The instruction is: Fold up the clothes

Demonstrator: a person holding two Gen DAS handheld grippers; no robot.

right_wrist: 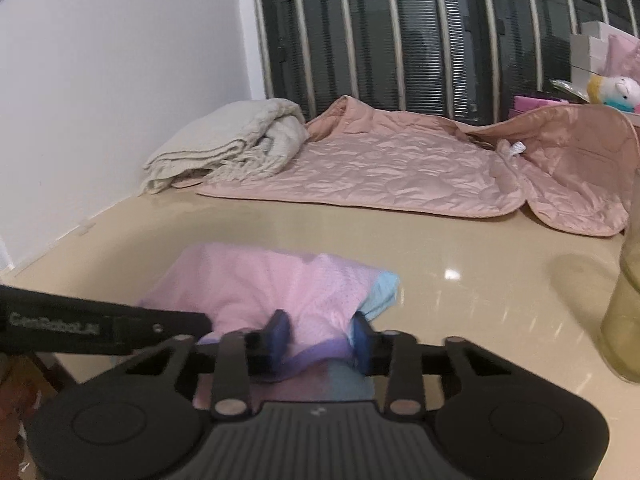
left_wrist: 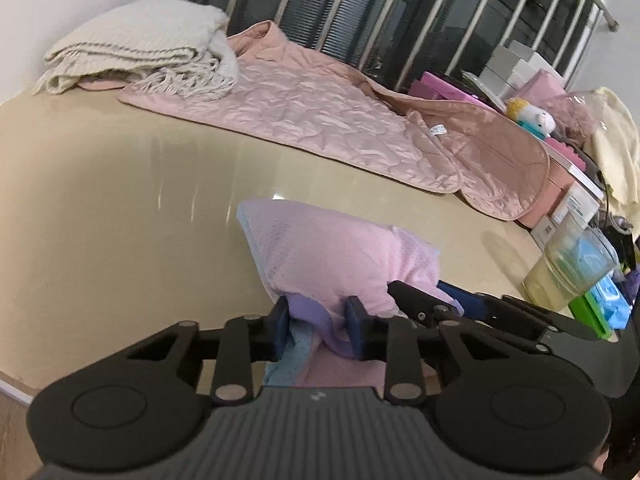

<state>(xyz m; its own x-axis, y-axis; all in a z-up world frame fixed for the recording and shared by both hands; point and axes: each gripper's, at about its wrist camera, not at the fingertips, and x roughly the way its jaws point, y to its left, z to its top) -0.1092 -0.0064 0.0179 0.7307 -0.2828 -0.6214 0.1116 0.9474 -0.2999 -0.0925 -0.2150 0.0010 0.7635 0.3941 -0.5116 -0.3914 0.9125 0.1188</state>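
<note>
A pink mesh garment [left_wrist: 320, 252] with purple trim and light blue parts lies bunched on the beige table [left_wrist: 100, 208], near its front edge. My left gripper [left_wrist: 319, 330] is shut on the garment's purple-edged hem. The right gripper's black body [left_wrist: 480, 312] shows just to its right. In the right wrist view my right gripper [right_wrist: 320, 338] is shut on the same garment [right_wrist: 260, 280] at its near edge, and the left gripper's arm [right_wrist: 100, 326] crosses from the left.
A pink quilted jacket [left_wrist: 340, 120] lies spread at the back of the table, with a folded cream blanket [left_wrist: 140, 52] at the back left. A plastic cup [left_wrist: 568, 268] of yellowish liquid stands at the right, by boxes, a plush toy [left_wrist: 532, 118] and clutter. A barred window is behind.
</note>
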